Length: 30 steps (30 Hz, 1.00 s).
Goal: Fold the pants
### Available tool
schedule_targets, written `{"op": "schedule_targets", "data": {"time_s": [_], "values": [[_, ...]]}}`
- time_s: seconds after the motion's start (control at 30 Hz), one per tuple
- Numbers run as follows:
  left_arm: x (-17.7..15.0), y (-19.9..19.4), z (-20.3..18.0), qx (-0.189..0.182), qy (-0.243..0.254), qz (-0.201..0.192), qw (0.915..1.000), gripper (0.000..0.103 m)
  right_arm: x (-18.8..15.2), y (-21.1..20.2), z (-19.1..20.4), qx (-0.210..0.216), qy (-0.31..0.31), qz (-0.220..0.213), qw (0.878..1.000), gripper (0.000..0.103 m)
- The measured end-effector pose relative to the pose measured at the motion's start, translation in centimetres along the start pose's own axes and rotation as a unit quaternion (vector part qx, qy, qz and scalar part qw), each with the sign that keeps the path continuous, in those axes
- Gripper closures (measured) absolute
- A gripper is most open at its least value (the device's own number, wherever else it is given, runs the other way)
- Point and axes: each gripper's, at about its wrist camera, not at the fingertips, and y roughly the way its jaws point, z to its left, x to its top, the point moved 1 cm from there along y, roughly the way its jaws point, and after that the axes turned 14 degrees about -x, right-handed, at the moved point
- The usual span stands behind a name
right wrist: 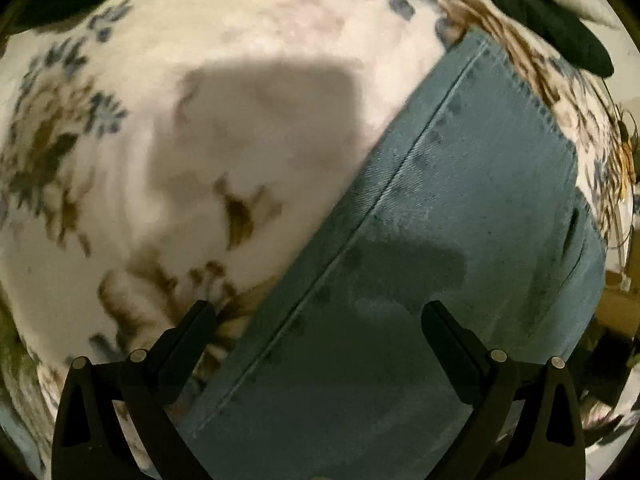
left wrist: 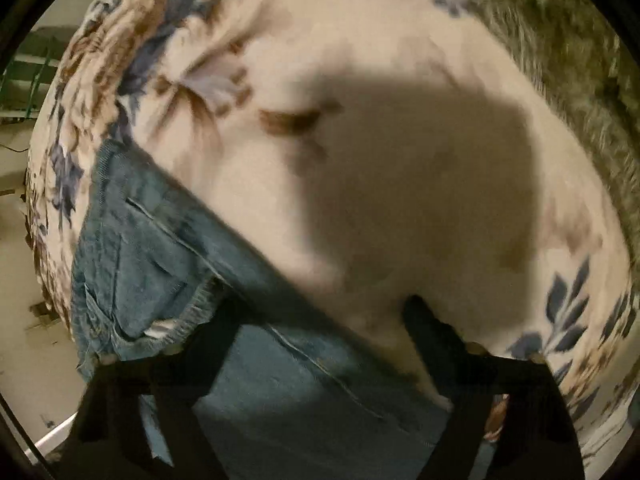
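Denim pants (right wrist: 460,208) lie on floral blanket (left wrist: 360,60). My left gripper (left wrist: 320,312) and right gripper (right wrist: 320,312) both gape apart, holding nothing; blurry, so I probably snag blanket too.

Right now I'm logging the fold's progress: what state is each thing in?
Jeans: lying flat on the blanket, ungripped.
Floral blanket: spread out under the jeans.
Left gripper: open, above the jeans.
Right gripper: open, above the jeans, holding nothing.
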Motion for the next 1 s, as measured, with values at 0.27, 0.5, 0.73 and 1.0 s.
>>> {"op": "schedule_targets", "data": {"time_s": [0.27,0.5,0.73,1.0], "values": [[-4.3,-6.7,2.6,-0.063,0.004,-0.074,0.9953,0.101,-1.3,0.6,-1.3,0.036,-0.006,-0.007,0.999,0.089],[-11.2,-16.2,4.4,-0.124,0.019,-0.130,0.9836,0.101,-5.2,-1.4,-6.0,0.100,-0.024,-0.044,0.994,0.095],[-15.6,-19.0,13.0,-0.190,0.013,-0.171,0.9667,0.101,-9.1,-5.0,-15.2,0.159,-0.060,-0.061,0.984,0.095],[-25.3,-13.0,24.1,-0.168,-0.020,-0.151,0.9740,0.102,-14.4,-0.1,-27.1,0.141,-0.105,-0.065,0.982,0.095]]}}
